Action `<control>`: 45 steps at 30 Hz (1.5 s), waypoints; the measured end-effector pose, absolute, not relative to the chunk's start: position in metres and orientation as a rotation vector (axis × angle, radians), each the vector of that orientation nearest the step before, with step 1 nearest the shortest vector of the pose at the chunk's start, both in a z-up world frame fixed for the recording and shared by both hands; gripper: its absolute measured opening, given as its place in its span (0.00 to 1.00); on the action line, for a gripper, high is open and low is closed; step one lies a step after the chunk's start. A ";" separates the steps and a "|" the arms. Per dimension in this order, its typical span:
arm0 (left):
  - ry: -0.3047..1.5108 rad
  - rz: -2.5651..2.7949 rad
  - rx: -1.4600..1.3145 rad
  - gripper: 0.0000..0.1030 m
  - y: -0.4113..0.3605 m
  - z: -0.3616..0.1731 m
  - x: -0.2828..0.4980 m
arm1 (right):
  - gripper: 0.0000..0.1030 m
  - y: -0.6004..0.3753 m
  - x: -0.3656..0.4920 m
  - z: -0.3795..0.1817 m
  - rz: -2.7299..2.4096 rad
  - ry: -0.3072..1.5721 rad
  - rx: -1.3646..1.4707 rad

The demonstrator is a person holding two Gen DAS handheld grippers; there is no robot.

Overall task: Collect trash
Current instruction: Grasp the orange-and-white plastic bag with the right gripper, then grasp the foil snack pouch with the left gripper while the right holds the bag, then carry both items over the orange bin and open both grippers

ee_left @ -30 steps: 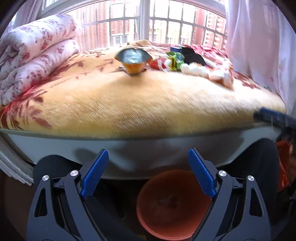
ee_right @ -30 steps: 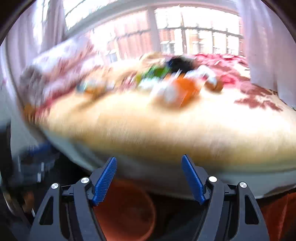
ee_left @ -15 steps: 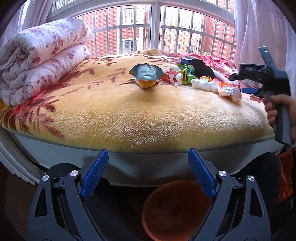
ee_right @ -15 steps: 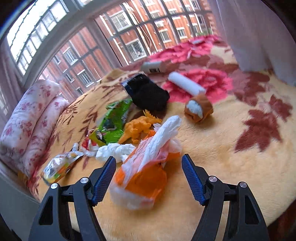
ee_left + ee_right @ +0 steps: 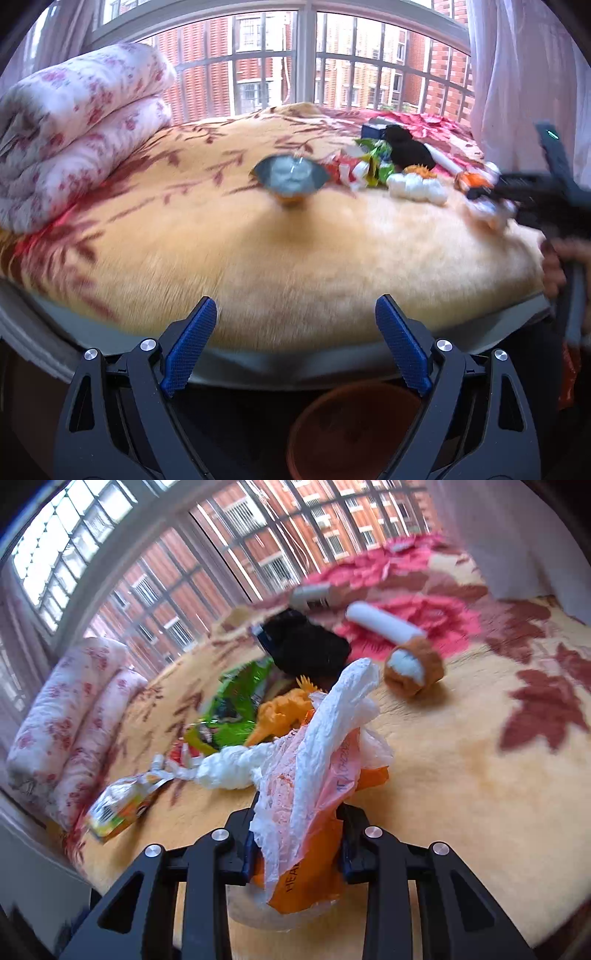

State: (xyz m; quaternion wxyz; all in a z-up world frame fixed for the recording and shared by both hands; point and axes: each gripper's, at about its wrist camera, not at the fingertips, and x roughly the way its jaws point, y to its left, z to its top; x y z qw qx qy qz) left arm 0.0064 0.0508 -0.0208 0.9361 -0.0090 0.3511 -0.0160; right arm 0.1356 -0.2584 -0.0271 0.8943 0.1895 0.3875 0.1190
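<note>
From my left wrist, my left tongs (image 5: 291,347) stand wide and empty over the bed's near edge, the silver foil pouch (image 5: 291,178) at twelve o'clock and the orange bin (image 5: 354,432) at six. From my right wrist, my right tongs (image 5: 295,849) are closing on the orange-and-white plastic bag (image 5: 314,775), which rises toward twelve. I judge it light, limp and slippery, so gripping the bunched middle seems safest.

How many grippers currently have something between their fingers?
1. The right gripper is closing on the orange-and-white plastic bag; the left gripper is open and empty above the bed edge.
</note>
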 end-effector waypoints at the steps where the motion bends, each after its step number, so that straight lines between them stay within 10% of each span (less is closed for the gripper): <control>1: 0.716 -0.040 -0.022 0.83 0.052 -0.018 0.013 | 0.31 -0.261 0.124 -0.024 0.256 0.780 0.397; 18: 1.074 -0.154 -0.113 0.84 0.052 0.015 0.198 | 0.32 -0.256 0.045 -0.019 0.338 0.711 0.339; 22: 1.293 -0.120 -0.190 0.46 0.066 -0.044 0.222 | 0.32 -0.252 0.045 -0.023 0.341 0.721 0.337; 45: 0.658 -0.084 0.042 0.37 0.004 -0.010 -0.026 | 0.32 -0.212 -0.026 -0.022 0.435 0.681 0.140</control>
